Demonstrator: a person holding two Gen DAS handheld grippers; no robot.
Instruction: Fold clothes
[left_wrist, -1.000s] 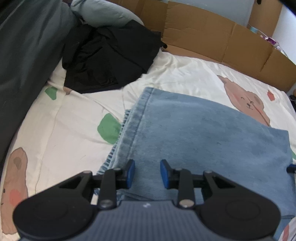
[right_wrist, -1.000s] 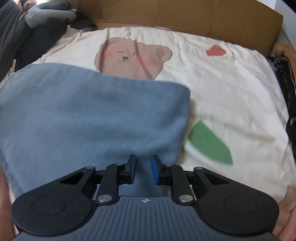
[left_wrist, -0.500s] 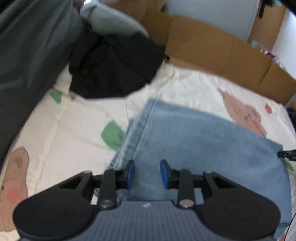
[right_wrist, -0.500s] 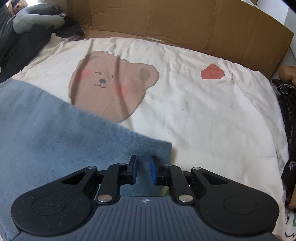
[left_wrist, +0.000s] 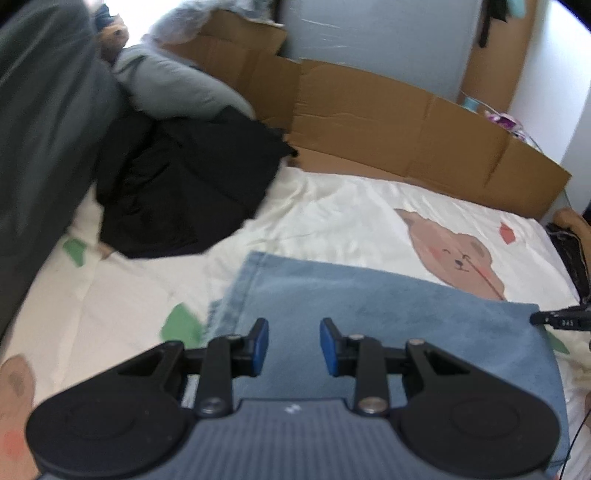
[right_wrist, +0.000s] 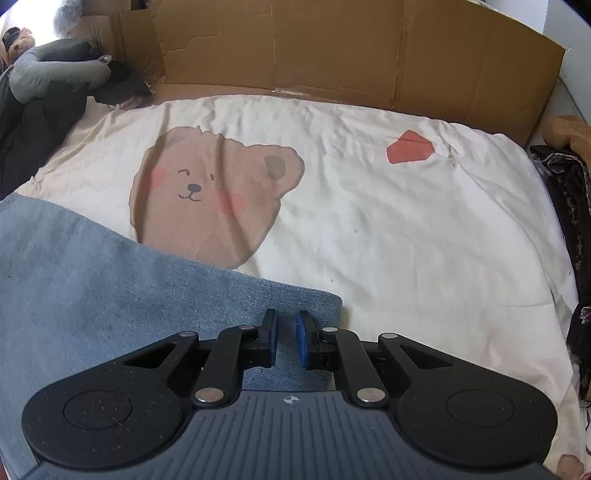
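Note:
Folded blue jeans (left_wrist: 388, 302) lie flat on a cream bed sheet (left_wrist: 332, 206) printed with bears. My left gripper (left_wrist: 293, 345) hovers over the jeans near their left hem, open, with nothing between its blue pads. My right gripper (right_wrist: 287, 339) sits over the right corner of the jeans (right_wrist: 92, 288). Its pads stand a narrow gap apart, and the denim under them looks flat, not pinched. The right gripper's tip (left_wrist: 554, 320) also shows at the jeans' right edge in the left wrist view.
A black garment (left_wrist: 184, 192) lies in a heap at the back left beside a grey pillow (left_wrist: 173, 88) and dark grey bedding (left_wrist: 44, 129). Cardboard (right_wrist: 332, 48) walls off the far side of the bed. Dark patterned clothes (right_wrist: 569, 206) lie along the right edge.
Both cameras have drawn back and tilted up, so more sheet and cardboard show. The right gripper has shifted from over the jeans' middle to their right corner. Neither gripper's opening has changed noticeably.

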